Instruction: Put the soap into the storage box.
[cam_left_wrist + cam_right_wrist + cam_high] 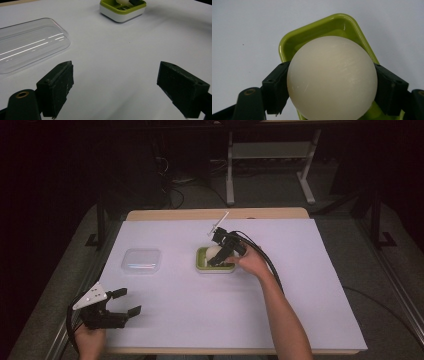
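A cream-white egg-shaped ball (332,77) sits between the two jaws of my right gripper (332,86), which is shut on it just above a green tray with a white base (312,35). From above, that gripper (219,255) and the ball (214,251) hang over the tray (201,261) at the table's middle. A clear plastic lid (142,261) lies flat to the tray's left. My left gripper (125,302) rests open near the front left corner, its jaws apart over bare paper (115,82), with the lid (27,45) and the tray (122,10) ahead of it.
White paper (300,285) covers the wooden table. A thin white stick (218,223) pokes up behind the right gripper. Cables trail from both grippers. Desk legs (230,170) and wires stand on the dark floor beyond the far edge.
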`<action>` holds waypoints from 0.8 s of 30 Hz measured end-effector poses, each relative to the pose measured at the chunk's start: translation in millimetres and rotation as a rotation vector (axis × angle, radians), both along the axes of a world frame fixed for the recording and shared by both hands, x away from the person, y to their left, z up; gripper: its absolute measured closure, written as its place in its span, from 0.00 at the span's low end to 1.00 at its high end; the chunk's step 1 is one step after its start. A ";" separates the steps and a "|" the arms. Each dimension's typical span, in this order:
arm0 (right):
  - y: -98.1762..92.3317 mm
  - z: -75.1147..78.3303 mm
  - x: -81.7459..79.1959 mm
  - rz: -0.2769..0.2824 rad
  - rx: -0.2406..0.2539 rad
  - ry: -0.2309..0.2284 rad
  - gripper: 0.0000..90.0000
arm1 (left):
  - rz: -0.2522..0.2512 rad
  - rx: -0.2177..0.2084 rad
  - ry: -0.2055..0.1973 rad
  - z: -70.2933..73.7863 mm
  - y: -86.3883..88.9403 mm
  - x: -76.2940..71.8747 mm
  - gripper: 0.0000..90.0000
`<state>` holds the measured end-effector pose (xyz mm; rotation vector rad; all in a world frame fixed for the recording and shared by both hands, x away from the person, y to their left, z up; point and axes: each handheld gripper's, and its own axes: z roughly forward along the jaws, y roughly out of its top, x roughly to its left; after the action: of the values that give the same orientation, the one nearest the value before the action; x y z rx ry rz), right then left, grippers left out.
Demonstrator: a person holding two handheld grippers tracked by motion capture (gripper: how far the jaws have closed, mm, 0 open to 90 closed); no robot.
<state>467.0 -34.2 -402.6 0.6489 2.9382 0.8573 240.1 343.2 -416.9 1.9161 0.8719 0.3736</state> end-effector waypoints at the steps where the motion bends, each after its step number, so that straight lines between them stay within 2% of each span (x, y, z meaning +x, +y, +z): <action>1: 0.3 -0.5 0.2 -0.001 -0.007 -0.002 0.26 | 0.000 0.000 0.000 0.0 0.2 0.0 0.15; 24: 1.0 -5.5 3.4 -0.018 -0.013 0.008 0.26 | 0.001 0.004 0.002 -0.2 0.9 0.1 0.15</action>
<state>470.4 -33.2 -408.1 0.6783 2.9378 0.8358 240.2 344.0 -417.1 1.9202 0.8737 0.3739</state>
